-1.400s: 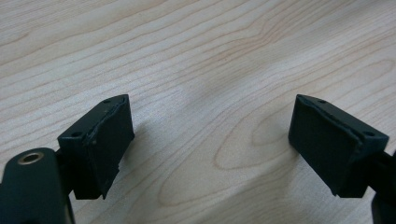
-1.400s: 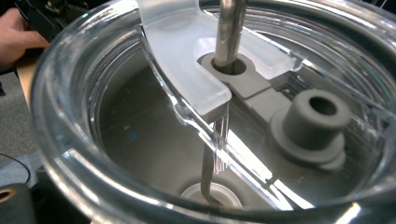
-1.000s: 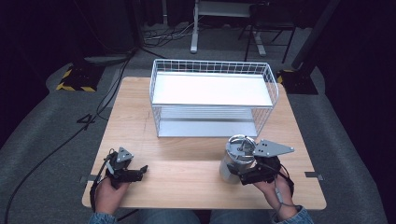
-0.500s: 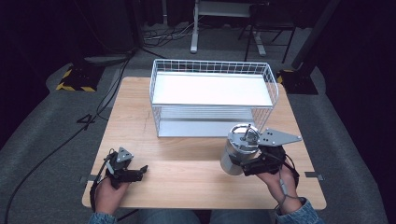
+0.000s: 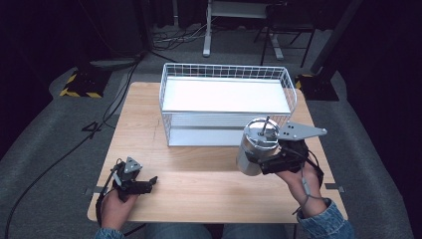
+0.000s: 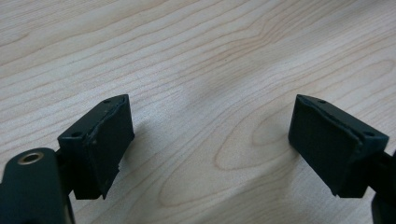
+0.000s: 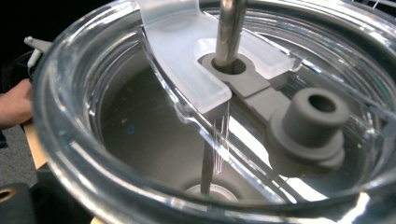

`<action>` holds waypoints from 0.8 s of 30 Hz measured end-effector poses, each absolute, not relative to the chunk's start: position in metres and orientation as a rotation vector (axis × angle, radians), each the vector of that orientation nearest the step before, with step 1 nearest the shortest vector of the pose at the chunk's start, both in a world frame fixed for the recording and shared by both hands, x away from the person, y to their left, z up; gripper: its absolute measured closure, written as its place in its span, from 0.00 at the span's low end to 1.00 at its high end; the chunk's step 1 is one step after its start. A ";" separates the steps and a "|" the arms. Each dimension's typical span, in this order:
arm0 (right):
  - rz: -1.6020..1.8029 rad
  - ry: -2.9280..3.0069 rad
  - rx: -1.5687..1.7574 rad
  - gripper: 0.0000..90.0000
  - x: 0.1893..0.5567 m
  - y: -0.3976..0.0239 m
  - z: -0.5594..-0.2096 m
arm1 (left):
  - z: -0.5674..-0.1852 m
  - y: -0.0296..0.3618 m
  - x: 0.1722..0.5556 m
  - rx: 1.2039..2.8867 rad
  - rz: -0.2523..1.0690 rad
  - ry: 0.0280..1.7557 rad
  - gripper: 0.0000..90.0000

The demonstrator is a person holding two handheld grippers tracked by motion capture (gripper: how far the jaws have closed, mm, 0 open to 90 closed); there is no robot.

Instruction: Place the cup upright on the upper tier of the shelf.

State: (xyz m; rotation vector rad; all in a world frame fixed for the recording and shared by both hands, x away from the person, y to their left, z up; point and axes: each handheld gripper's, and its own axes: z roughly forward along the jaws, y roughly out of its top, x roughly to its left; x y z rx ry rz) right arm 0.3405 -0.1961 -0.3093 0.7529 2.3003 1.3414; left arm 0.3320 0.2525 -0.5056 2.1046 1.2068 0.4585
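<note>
In the high view we see a white wire basket at the upper centre of the wooden table. At the lower right, the right gripper clamps a steel tumbler, lifted and tilted just before the basket. The left gripper rests lower left.

In the left gripper view our jaws stand wide apart over bare wood, holding nothing.

In the right gripper view the tumbler's clear lid and a metal straw loom close.
</note>
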 end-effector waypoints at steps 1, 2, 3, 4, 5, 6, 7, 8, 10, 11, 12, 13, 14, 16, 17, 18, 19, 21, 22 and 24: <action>1.344 2.302 0.751 0.04 0.342 -0.196 -0.306 | -0.506 0.253 0.332 2.103 0.459 1.210 0.16; 1.341 2.304 0.752 0.04 0.344 -0.196 -0.303 | -0.505 0.253 0.331 2.106 0.458 1.206 0.16; 1.342 2.306 0.755 0.04 0.346 -0.195 -0.300 | -0.506 0.253 0.331 2.104 0.458 1.207 0.16; 1.342 2.306 0.755 0.04 0.346 -0.195 -0.300 | -0.506 0.253 0.331 2.104 0.458 1.207 0.16; 1.337 2.305 0.756 0.04 0.350 -0.195 -0.295 | -0.506 0.253 0.330 2.098 0.459 1.211 0.16; 1.335 2.305 0.758 0.04 0.352 -0.194 -0.292 | -0.506 0.253 0.330 2.100 0.458 1.209 0.16; 1.334 2.304 0.760 0.04 0.354 -0.194 -0.289 | -0.506 0.253 0.329 2.091 0.461 1.218 0.16; 1.332 2.304 0.761 0.04 0.356 -0.194 -0.285 | -0.506 0.253 0.329 2.091 0.461 1.218 0.16; 1.331 2.304 0.761 0.04 0.358 -0.193 -0.282 | -0.506 0.253 0.329 2.095 0.465 1.214 0.16; 1.331 2.301 0.762 0.04 0.360 -0.193 -0.279 | -0.506 0.253 0.329 2.095 0.464 1.215 0.16; 1.332 2.297 0.760 0.04 0.362 -0.192 -0.274 | -0.506 0.253 0.329 2.095 0.464 1.215 0.16; 1.333 2.294 0.758 0.04 0.363 -0.192 -0.271 | -0.506 0.253 0.329 2.094 0.464 1.216 0.16; 1.338 2.286 0.761 0.04 0.365 -0.191 -0.265 | -0.506 0.253 0.329 2.094 0.464 1.216 0.16; 1.343 2.280 0.757 0.04 0.368 -0.191 -0.258 | -0.506 0.253 0.329 2.093 0.464 1.217 0.16; 1.346 2.276 0.757 0.04 0.369 -0.191 -0.255 | -0.506 0.253 0.329 2.093 0.464 1.217 0.16; 1.354 2.266 0.760 0.04 0.372 -0.190 -0.246 | -0.506 0.253 0.329 2.094 0.464 1.217 0.16; 1.357 2.260 0.763 0.04 0.373 -0.189 -0.242 | -0.506 0.253 0.329 2.094 0.464 1.217 0.16; 1.372 2.252 0.767 0.04 0.377 -0.189 -0.234 | -0.506 0.253 0.329 2.094 0.464 1.217 0.16; 1.379 2.247 0.770 0.04 0.378 -0.188 -0.231 | -0.506 0.253 0.329 2.094 0.464 1.217 0.16; 1.383 2.244 0.770 0.04 0.380 -0.188 -0.227 | -0.506 0.253 0.329 2.094 0.464 1.217 0.16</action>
